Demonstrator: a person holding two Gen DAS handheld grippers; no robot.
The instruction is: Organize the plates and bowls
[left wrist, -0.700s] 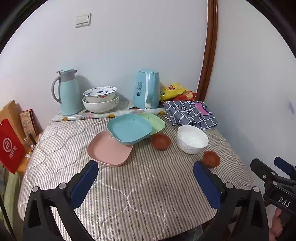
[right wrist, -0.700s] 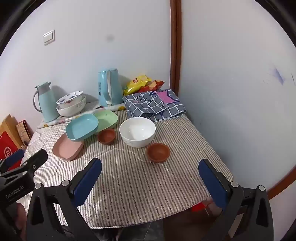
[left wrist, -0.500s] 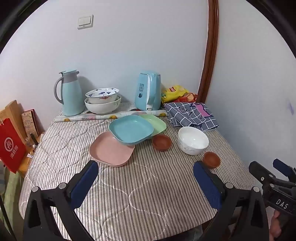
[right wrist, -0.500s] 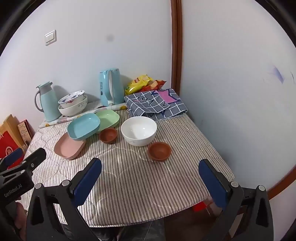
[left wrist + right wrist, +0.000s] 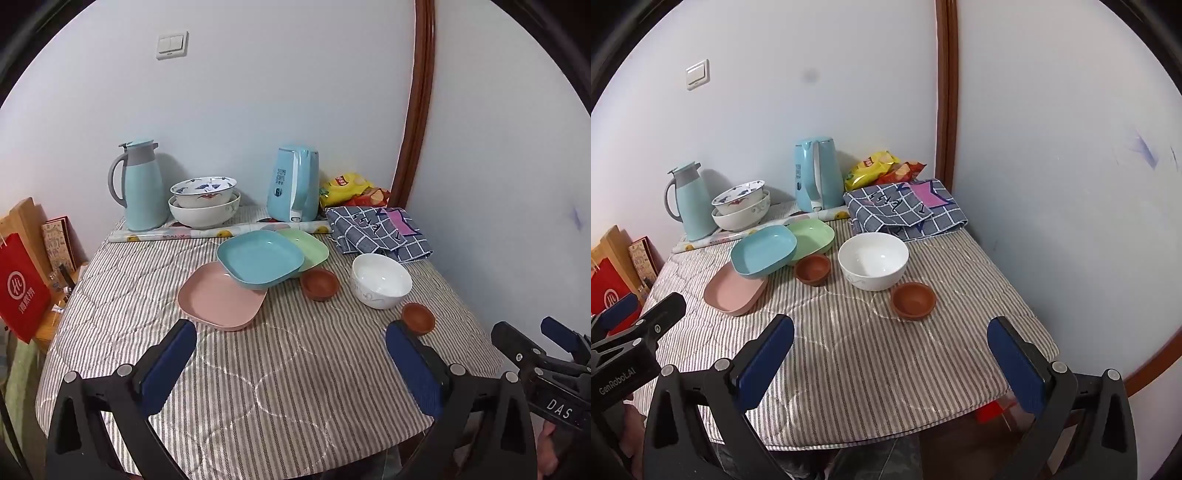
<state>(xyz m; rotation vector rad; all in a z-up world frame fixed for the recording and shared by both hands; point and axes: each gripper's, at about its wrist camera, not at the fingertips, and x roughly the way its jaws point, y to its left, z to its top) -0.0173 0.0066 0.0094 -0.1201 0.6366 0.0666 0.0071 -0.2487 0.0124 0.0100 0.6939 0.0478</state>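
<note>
Two grippers over near table edge: left gripper (image 5: pixel 291 345) and right gripper (image 5: pixel 891 341), jaws wide, nothing between. Beyond, on striped cloth (image 5: pixel 857 350): two brown bowls (image 5: pixel 913 300), white bowl (image 5: pixel 873 261), pink plate (image 5: pixel 221 296) under blue plate (image 5: pixel 260 264), overlapping green plate (image 5: pixel 310 249). Far back: stacked bowls (image 5: pixel 204 201) between jug (image 5: pixel 138 190) and kettle (image 5: pixel 295 184).

A table (image 5: pixel 258 387) under a striped quilted cover carries a pink plate (image 5: pixel 221 301), with a blue plate (image 5: pixel 260 264) overlapping it and a green plate (image 5: pixel 308 251). Near them sit two small brown bowls (image 5: pixel 319 283) (image 5: pixel 418 318) and a white bowl (image 5: pixel 380 280). Along the wall stand a thermos jug (image 5: pixel 138 190), two stacked bowls (image 5: pixel 205 205), a kettle (image 5: pixel 295 188), snack bags (image 5: pixel 351 188), a checked cloth (image 5: pixel 376 234) and what looks like a rolled sheet (image 5: pixel 207 233).
</note>
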